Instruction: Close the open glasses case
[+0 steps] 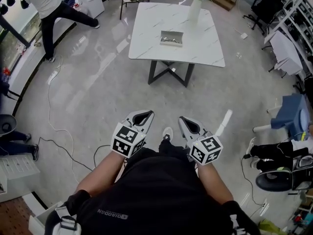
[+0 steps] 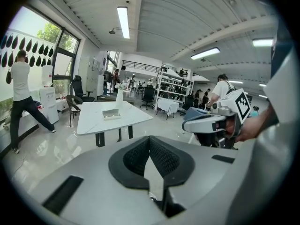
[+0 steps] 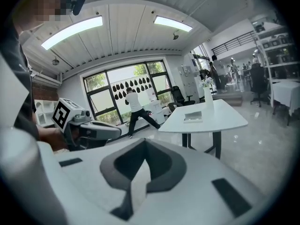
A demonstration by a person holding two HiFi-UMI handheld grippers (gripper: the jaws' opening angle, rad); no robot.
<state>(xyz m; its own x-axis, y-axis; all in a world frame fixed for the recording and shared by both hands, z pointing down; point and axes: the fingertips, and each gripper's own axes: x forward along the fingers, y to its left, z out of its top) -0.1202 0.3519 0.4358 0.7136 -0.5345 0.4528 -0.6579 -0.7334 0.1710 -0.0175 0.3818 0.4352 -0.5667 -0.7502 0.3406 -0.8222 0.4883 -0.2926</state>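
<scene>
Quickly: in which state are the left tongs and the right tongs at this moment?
Left tongs: closed, holding nothing.
Right tongs: closed, holding nothing.

ahead of you a white table (image 1: 149,45) stands on a glossy grey floor (image 1: 98,87); on it you see an open case (image 1: 171,38) near the middle and a white vase (image 1: 194,10) by the far edge, apart from the case

Table top (image 1: 146,33) smooth, white, faintly veined like marble; legs (image 1: 168,70) dark matt metal; floor (image 1: 98,82) polished, glossy grey.
</scene>
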